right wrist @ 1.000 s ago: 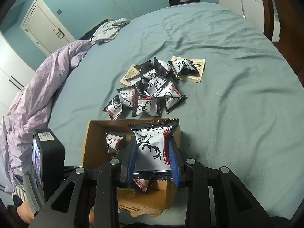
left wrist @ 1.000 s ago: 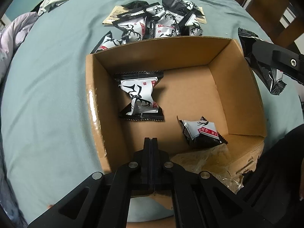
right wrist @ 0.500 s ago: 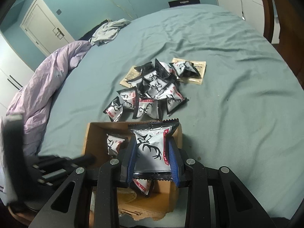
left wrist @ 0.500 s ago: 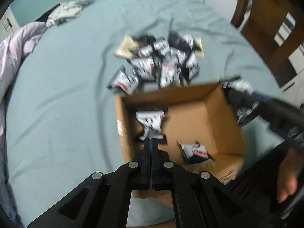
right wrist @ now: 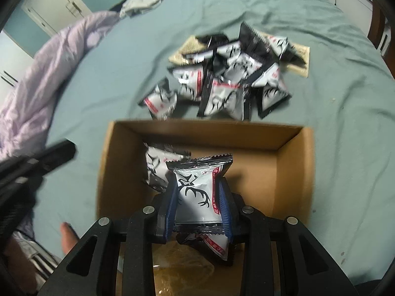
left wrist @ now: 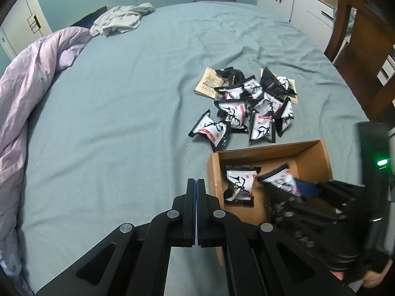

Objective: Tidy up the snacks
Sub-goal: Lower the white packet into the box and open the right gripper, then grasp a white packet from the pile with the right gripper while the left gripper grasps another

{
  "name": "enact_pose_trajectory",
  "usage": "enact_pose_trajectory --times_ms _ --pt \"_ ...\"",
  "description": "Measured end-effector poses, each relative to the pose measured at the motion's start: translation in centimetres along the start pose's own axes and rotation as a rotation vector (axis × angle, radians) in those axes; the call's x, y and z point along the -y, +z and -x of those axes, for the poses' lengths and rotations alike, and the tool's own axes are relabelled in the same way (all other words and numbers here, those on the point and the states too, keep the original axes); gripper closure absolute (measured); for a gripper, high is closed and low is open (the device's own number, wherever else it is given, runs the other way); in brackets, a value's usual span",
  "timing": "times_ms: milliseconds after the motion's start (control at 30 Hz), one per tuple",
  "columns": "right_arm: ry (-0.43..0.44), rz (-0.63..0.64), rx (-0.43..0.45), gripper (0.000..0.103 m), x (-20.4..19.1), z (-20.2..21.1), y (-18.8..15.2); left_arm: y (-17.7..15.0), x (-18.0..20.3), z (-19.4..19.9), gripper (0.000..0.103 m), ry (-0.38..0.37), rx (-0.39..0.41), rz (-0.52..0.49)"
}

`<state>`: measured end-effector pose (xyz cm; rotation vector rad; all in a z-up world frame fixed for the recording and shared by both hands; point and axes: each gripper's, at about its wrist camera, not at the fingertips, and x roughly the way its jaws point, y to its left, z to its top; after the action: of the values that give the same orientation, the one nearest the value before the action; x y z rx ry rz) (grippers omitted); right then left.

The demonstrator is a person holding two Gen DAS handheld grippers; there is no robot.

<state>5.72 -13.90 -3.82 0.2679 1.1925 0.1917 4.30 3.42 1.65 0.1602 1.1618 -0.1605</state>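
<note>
Between your right gripper's (right wrist: 199,198) blue pads sits a silver-and-black snack packet (right wrist: 196,192) printed with black antlers, pinched by its two sides and held upright over the open cardboard box (right wrist: 293,172). Your jaws on that side are closed firmly onto the packet, which hangs above the box floor near the front wall. Behind it in the box lies a second packet (right wrist: 158,166) of the same kind, and a third one (right wrist: 217,245) peeks out below the held packet. From your left wrist camera the same box (left wrist: 313,157) shows to the right, with one packet lying flat inside (left wrist: 240,185) and your right gripper (left wrist: 293,187) reaching in with its packet. Your left gripper (left wrist: 196,185) is fully closed with nothing between its fingers, hanging over the bare sheet just left of the box. Beyond the box, the remaining snack packets lie in a loose pile (left wrist: 249,106) on the grey-blue bed sheet (left wrist: 111,123), some of them on top of two tan sachets (left wrist: 208,85). A lilac quilt (left wrist: 32,86) is bunched along the left edge of the bed.
</note>
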Motion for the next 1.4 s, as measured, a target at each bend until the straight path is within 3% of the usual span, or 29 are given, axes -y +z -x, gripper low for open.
enact_pose_trajectory --times_ms 167,233,300,333,400,467,600,767,933,1033,1167,1233,1400 --pt "-0.006 -0.047 -0.029 0.073 -0.3 -1.9 0.5 0.0 1.0 0.2 0.1 0.019 0.017 -0.036" --pt "-0.016 -0.061 -0.027 0.073 -0.1 -2.3 0.8 0.0 1.1 0.4 0.094 0.016 0.025 -0.039" --pt "0.004 -0.079 -0.045 0.072 0.0 -2.7 0.8 0.1 1.0 0.7 0.071 0.01 0.039 -0.031" --pt "0.023 -0.092 -0.057 0.071 0.1 -2.9 0.8 0.1 0.9 0.9 0.064 0.01 0.051 -0.026" --pt "0.059 -0.122 -0.05 0.055 0.6 -2.6 0.9 0.2 0.7 1.4 0.043 0.023 0.078 -0.016" --pt "0.107 -0.129 -0.031 0.045 0.8 -1.8 0.9 0.2 0.6 1.8 0.035 0.046 0.104 -0.011" --pt "0.163 -0.111 -0.037 0.044 1.2 0.3 1.0 0.2 0.5 2.6 0.021 0.058 0.137 -0.005" --pt "0.177 -0.109 -0.036 0.041 4.3 3.8 0.9 0.4 0.8 2.6 0.02 0.054 0.128 -0.011" --pt "0.097 -0.214 0.071 0.04 9.4 7.5 0.7 0.8 2.0 2.4 0.019 0.056 0.122 -0.048" --pt "0.093 -0.3 0.123 0.04 12.5 8.8 1.1 1.2 2.5 2.1 0.019 0.049 0.121 -0.062" --pt "0.106 -0.42 0.139 0.04 15.3 8.7 1.4 2.4 2.4 1.5 0.018 0.056 0.113 -0.059" --pt "0.113 -0.487 0.141 0.04 16.2 8.4 1.1 3.0 1.6 1.1 0.018 -0.002 0.095 -0.019" --pt "0.12 -0.517 0.122 0.04 15.7 7.5 1.2 4.1 0.7 -0.6 0.018 -0.036 0.06 0.004"
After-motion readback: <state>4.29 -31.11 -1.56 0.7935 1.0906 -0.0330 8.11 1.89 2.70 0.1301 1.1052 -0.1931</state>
